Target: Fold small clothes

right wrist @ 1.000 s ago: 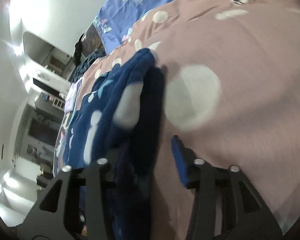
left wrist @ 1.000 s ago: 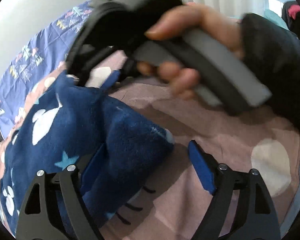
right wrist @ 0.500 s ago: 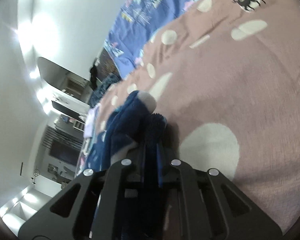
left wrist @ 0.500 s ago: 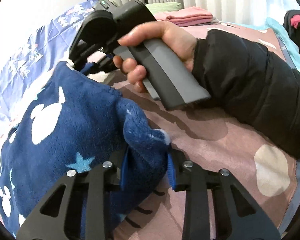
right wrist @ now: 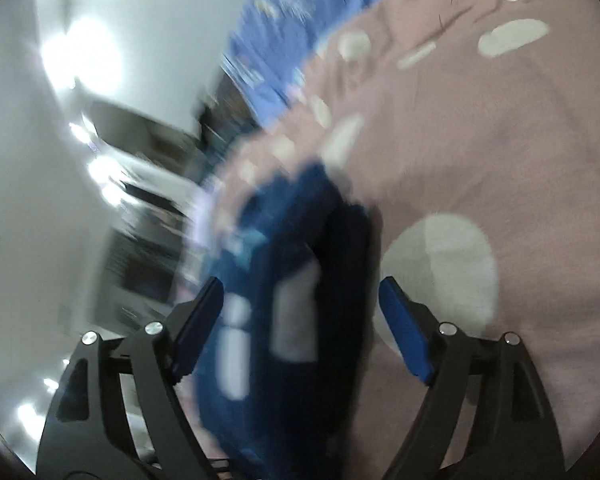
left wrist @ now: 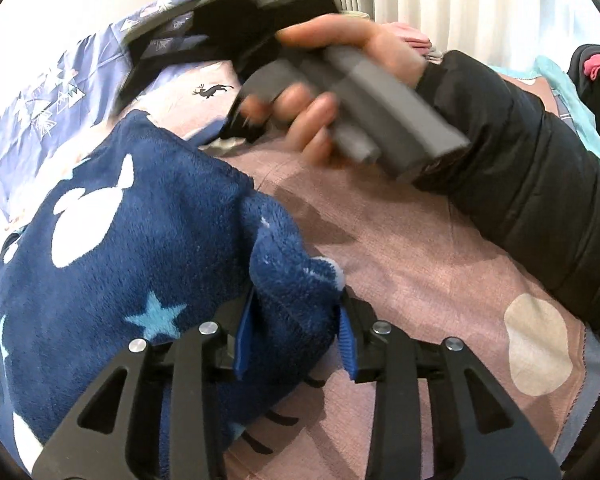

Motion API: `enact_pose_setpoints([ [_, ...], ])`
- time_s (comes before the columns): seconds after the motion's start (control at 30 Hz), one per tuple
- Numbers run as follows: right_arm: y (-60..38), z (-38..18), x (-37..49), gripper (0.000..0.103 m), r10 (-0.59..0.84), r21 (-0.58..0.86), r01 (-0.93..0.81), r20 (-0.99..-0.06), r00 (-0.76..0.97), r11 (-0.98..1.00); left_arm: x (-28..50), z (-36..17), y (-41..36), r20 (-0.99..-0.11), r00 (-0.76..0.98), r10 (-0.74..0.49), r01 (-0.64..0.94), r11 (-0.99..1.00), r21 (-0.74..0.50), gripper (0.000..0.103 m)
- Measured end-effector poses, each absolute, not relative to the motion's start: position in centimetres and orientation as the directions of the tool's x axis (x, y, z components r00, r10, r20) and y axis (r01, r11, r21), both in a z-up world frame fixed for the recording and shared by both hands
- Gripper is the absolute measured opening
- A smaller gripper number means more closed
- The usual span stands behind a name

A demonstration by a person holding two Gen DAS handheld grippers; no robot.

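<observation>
The navy fleece garment (left wrist: 140,240) with white shapes lies bunched on the pink spotted bedspread (left wrist: 420,280). The left gripper (left wrist: 296,332) pinches its corner; the right gripper (right wrist: 300,312), jaws just opened wide, straddles another fold without pressing.

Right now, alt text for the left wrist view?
Left tongs clamp a bunched corner of a navy fleece garment with white shapes and a star, lying on a pink spotted bedspread. Above, blurred, a hand in a black sleeve holds the right tongs clear of the cloth.
</observation>
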State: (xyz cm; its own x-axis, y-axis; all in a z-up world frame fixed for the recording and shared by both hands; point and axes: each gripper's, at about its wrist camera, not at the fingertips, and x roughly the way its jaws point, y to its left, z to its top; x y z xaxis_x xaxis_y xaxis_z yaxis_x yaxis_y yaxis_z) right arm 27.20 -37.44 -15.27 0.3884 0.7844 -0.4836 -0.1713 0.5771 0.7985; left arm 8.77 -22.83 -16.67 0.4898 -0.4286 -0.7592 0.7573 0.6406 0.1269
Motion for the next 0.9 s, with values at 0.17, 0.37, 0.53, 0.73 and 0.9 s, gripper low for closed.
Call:
enact_pose_setpoints([
  [0.17,-35.1,-13.2,29.1,0.017,0.661,0.703,-0.103,-0.594,0.458,0.703,8.9,-16.7,-22.3,-0.758,0.466,-0.456,0.788,0.604,0.12,0.035],
  [0.37,-33.3,-13.1,29.6,0.018,0.544,0.539,-0.174,-0.668,0.508,0.824,10.4,-16.8,-20.7,-0.75,0.372,-0.547,0.808,0.589,-0.029,0.035],
  [0.53,-35.7,-16.2,31.1,0.021,0.642,0.666,-0.158,-0.587,0.493,0.729,11.0,-17.0,-20.4,-0.748,0.354,-0.562,0.806,0.589,-0.061,0.035],
  [0.73,-37.1,-12.9,27.1,0.041,0.536,0.596,-0.107,-0.611,0.583,0.796,10.0,-17.1,-20.6,-0.746,0.388,-0.54,0.806,0.592,-0.01,0.036],
  [0.9,-38.2,-10.0,19.3,0.032,0.528,0.53,-0.206,-0.58,0.62,0.823,9.5,-16.4,-20.3,-0.733,0.395,-0.553,0.794,0.608,-0.031,0.043],
])
